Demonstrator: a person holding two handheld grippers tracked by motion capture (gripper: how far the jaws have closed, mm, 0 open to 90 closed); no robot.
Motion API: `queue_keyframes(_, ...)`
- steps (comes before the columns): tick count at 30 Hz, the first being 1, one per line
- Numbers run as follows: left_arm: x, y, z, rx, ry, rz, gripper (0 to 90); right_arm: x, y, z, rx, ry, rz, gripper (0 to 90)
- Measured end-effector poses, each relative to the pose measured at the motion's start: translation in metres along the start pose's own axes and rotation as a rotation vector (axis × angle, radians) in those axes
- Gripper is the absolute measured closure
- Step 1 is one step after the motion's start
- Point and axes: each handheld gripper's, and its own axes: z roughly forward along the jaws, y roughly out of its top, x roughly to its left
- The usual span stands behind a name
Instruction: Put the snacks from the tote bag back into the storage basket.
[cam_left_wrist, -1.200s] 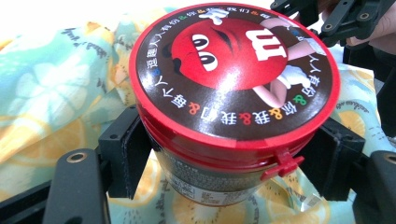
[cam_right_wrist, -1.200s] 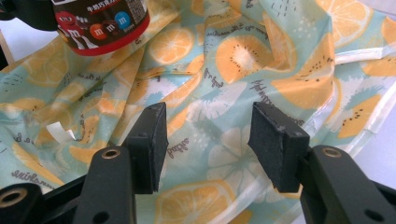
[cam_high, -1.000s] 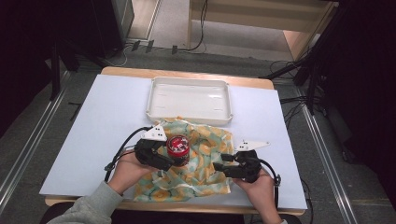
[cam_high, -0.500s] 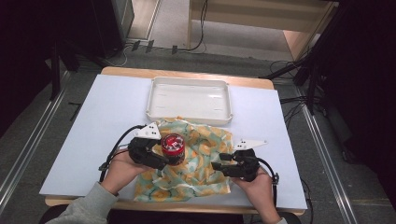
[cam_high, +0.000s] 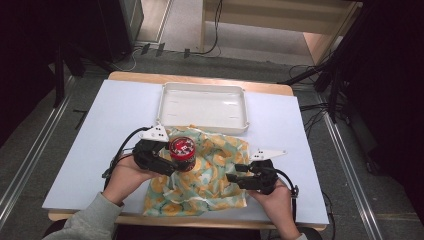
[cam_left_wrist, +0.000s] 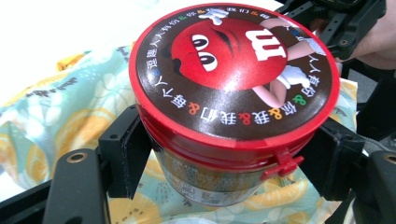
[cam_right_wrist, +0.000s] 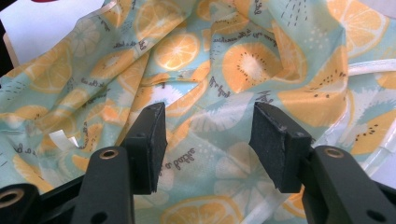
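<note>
Red-lidded candy tub (cam_left_wrist: 233, 84) is sitting upright, clamped at its sides, over the crumpled citrus-print cloth (cam_high: 210, 175).

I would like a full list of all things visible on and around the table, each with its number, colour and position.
Round red-lidded plastic candy tub: one, red and brown, clamped in the left claw above the cloth.
Fruit-print fabric cloth: one, teal with orange slices, crumpled at the table's near middle.
Shallow rectangular plastic tray: one, white, far middle of the table.
Table: one, pale blue top with a wooden edge.
Cables on the floor: several, black, beyond the table.
Left claw: black, shut on the tub.
Right claw: black, open over the cloth.
</note>
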Motion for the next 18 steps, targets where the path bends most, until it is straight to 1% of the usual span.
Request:
queue_keyframes(2, 0.001, 0.002, -0.002, -0.001, 0.006, -0.006, 26.1, 0.000, 0.000, 0.000, -0.002, -0.001, 0.003, 46.8)
queue_keyframes(5, 0.004, 0.005, -0.006, -0.011, 0.001, -0.020, 26.1, 0.000, 0.000, -0.001, -0.001, 0.003, 0.008, 46.8)
queue_keyframes(9, 0.006, 0.010, -0.010, -0.025, 0.009, -0.023, 26.2, -0.001, -0.001, -0.001, -0.002, 0.007, 0.007, 46.8)
queue_keyframes(11, 0.008, 0.013, -0.011, -0.022, 0.014, -0.026, 26.1, -0.001, -0.001, 0.000, -0.003, 0.008, 0.002, 46.7)
queue_keyframes(14, 0.010, 0.018, -0.012, -0.022, 0.016, -0.020, 26.1, 0.000, 0.000, 0.001, -0.001, 0.011, -0.007, 46.7)
queue_keyframes(16, 0.011, 0.021, -0.013, -0.019, 0.016, -0.020, 26.1, 0.001, 0.000, 0.001, -0.002, 0.013, -0.006, 46.5)
queue_keyframes(18, 0.012, 0.024, -0.015, -0.017, 0.021, -0.012, 26.1, 0.001, 0.000, 0.001, -0.002, 0.015, -0.006, 46.1)
